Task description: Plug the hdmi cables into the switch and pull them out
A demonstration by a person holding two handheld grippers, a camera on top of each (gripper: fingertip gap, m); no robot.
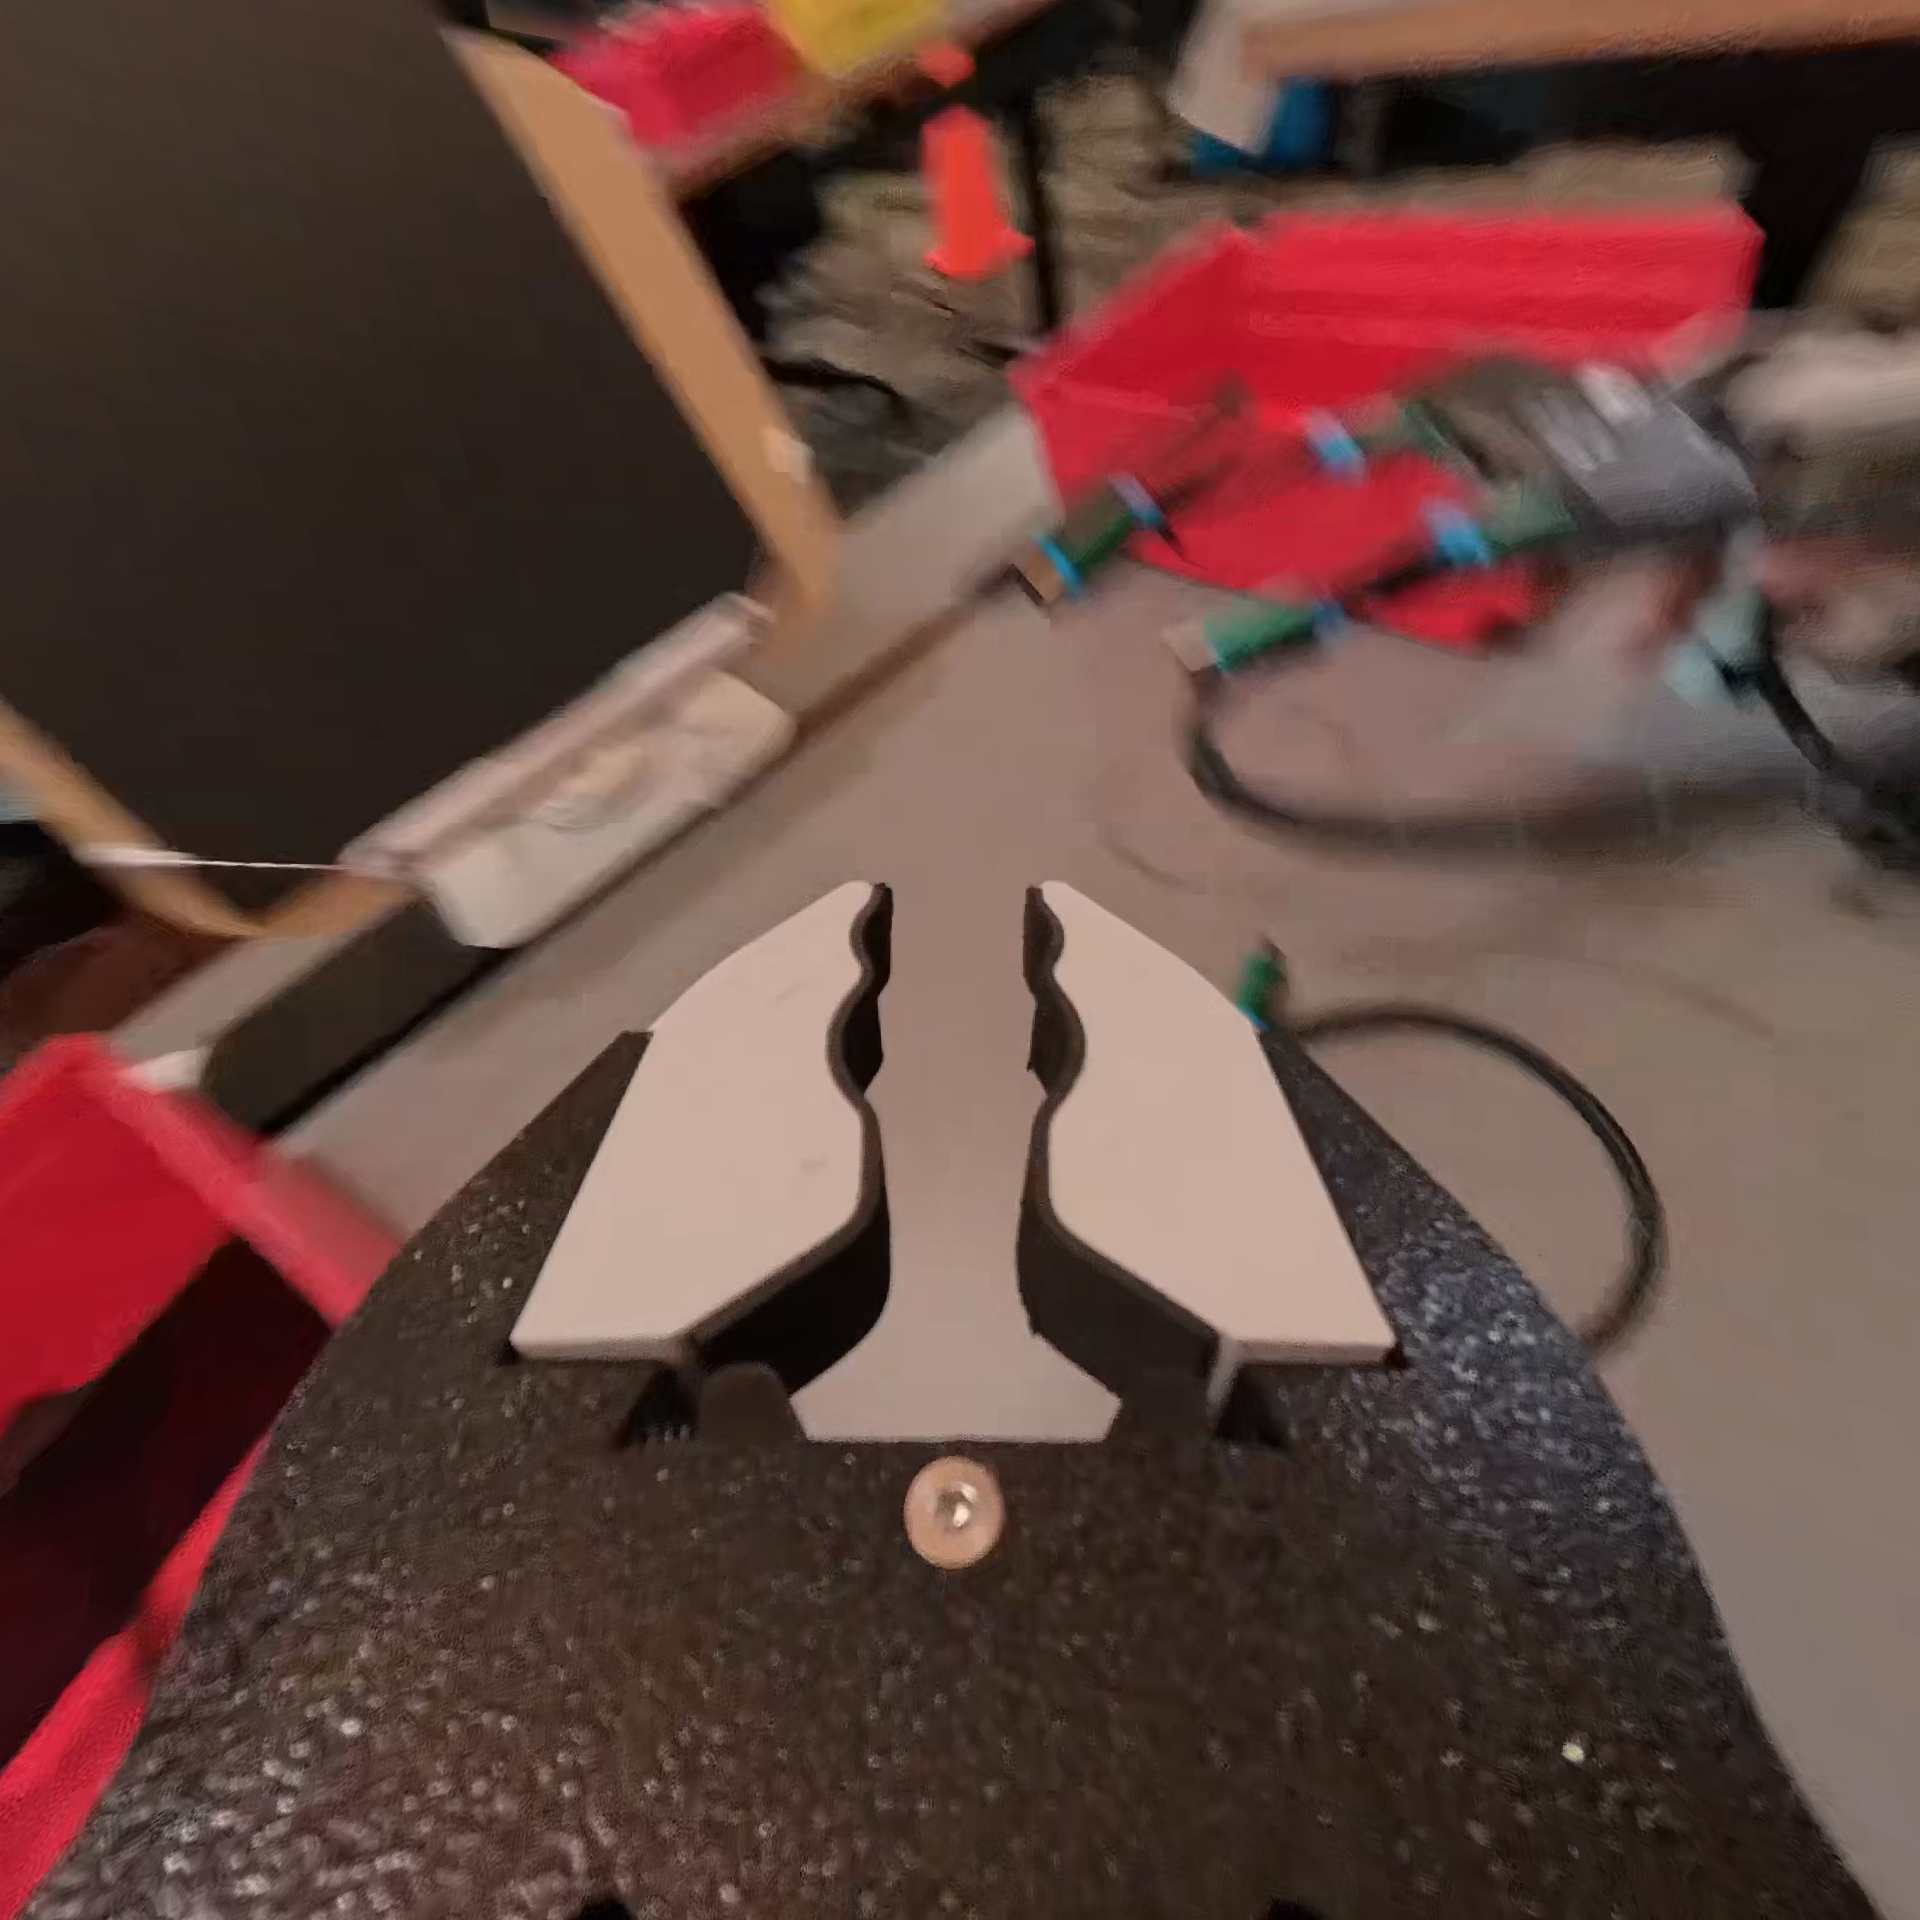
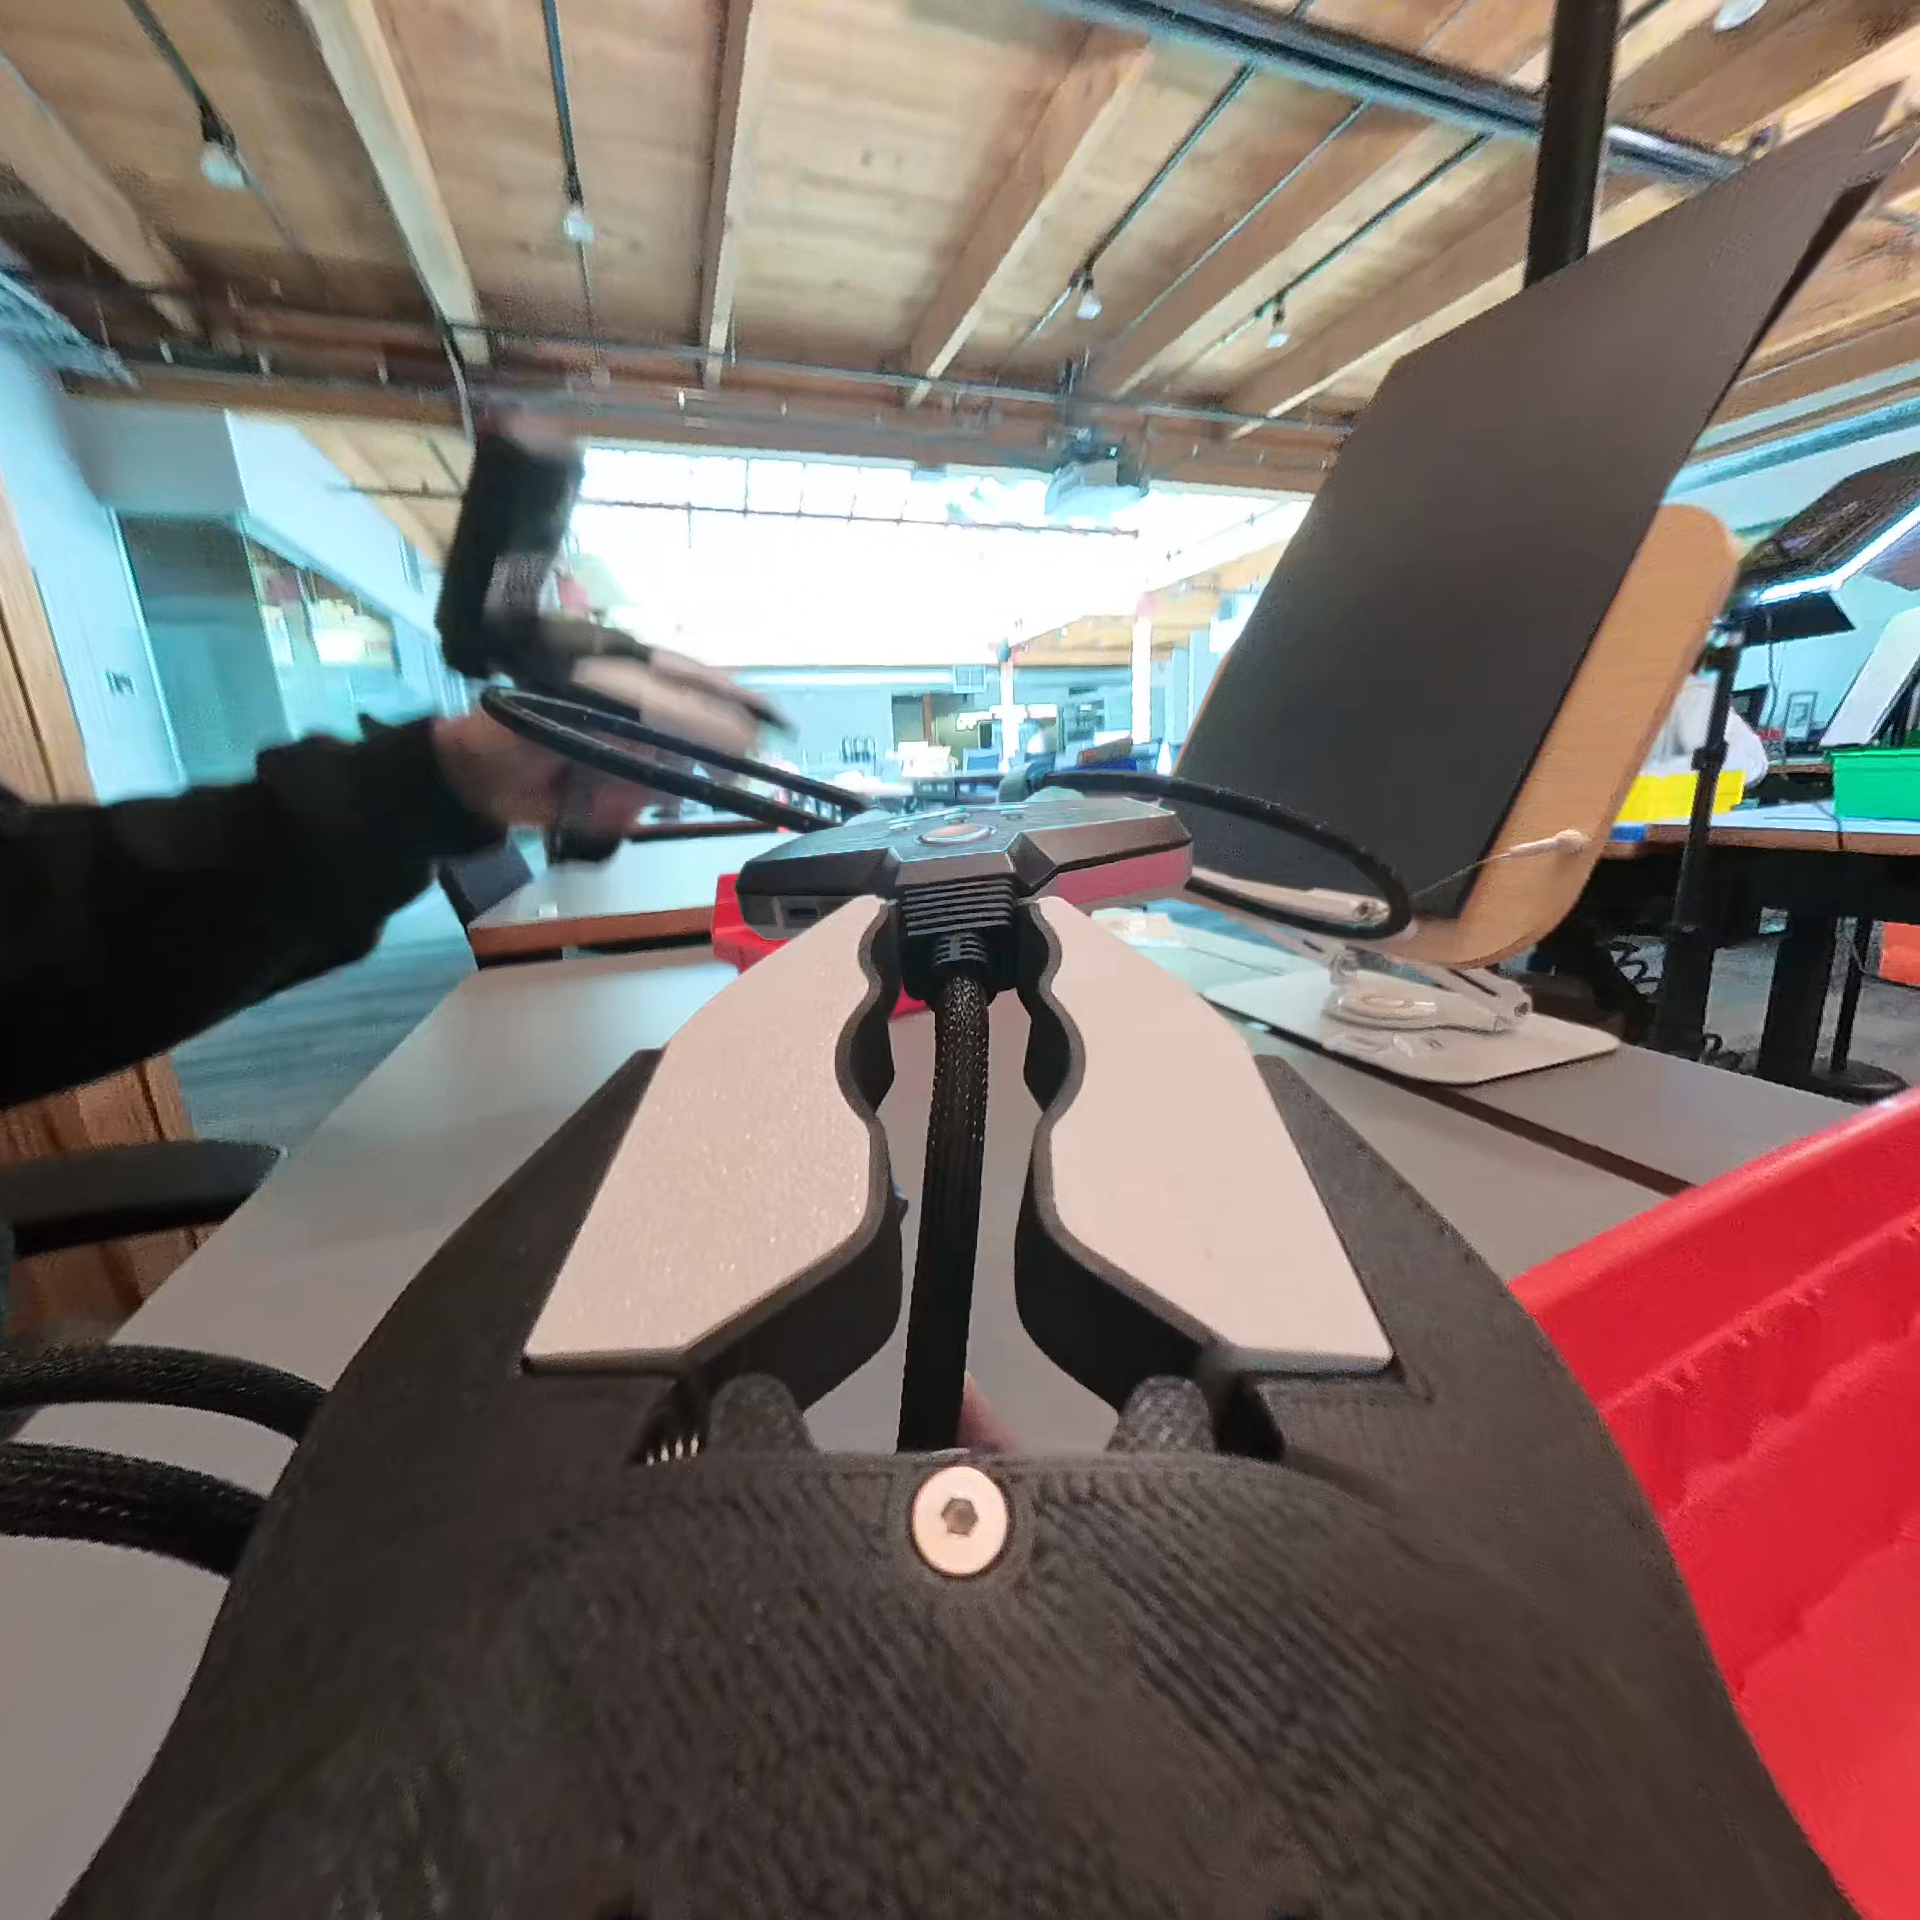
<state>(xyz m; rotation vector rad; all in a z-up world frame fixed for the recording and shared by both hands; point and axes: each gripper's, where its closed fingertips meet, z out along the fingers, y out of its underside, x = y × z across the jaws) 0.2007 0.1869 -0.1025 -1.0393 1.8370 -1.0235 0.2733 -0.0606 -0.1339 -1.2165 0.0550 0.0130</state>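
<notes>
You are gripping the black ribbed plug [image 2: 953, 906] of the braided black HDMI cable [image 2: 948, 1174] with your right gripper [image 2: 956, 940], its jaws clenched on the plug right at the near port of the flat dark grey HDMI switch [image 2: 961, 844], which is sitting on the grey tabletop [image 2: 499, 1049]. I cannot tell whether the plug is fully seated. Beyond the switch, further black cables are looping from its far side. Your left gripper [image 1: 956, 914] is hanging over bare tabletop with its jaws parted and holding nothing, well apart from the switch. This looks like the plug-or-pull step on the near port; the next move likely calls for a straight push or pull along the port, with the switch steadied.
</notes>
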